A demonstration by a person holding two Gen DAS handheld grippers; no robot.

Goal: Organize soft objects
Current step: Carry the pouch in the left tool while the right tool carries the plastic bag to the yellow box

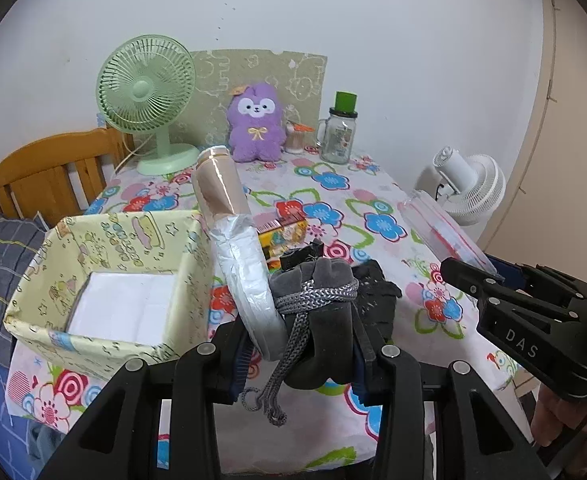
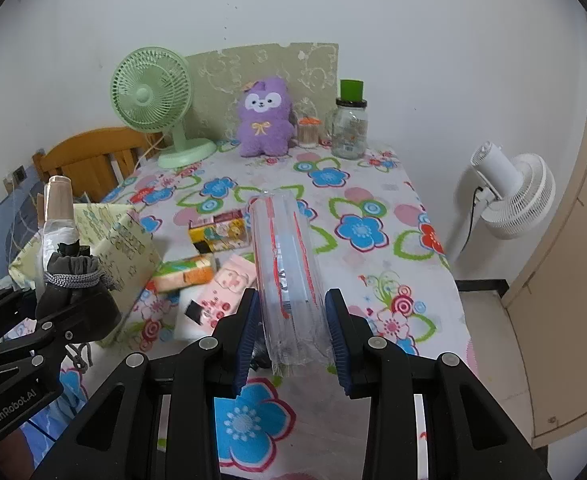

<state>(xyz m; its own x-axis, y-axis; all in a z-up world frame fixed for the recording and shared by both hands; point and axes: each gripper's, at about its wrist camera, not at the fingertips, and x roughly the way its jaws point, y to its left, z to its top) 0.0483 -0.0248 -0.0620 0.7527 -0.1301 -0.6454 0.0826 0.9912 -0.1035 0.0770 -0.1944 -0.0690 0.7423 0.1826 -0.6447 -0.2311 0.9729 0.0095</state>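
Left gripper (image 1: 305, 344): jaws clamped on a grey drawstring pouch (image 1: 317, 308) and a white-wrapped tube (image 1: 249, 280), both standing up between the pads, held just beside the yellow box (image 1: 105, 256). Right gripper (image 2: 293, 336): jaws closed on a clear plastic packet (image 2: 289, 272), which runs forward between them, above the floral tablecloth (image 2: 373, 200).

On the surface (image 2: 373, 264), the storage box (image 2: 129, 248) sits at nine o'clock. The tissue packs (image 2: 217, 256) lie beside it toward centre. The desk fan (image 2: 153, 96), plush toy (image 2: 265, 116) and glass jar (image 2: 349, 128) line the far edge from eleven to one o'clock.
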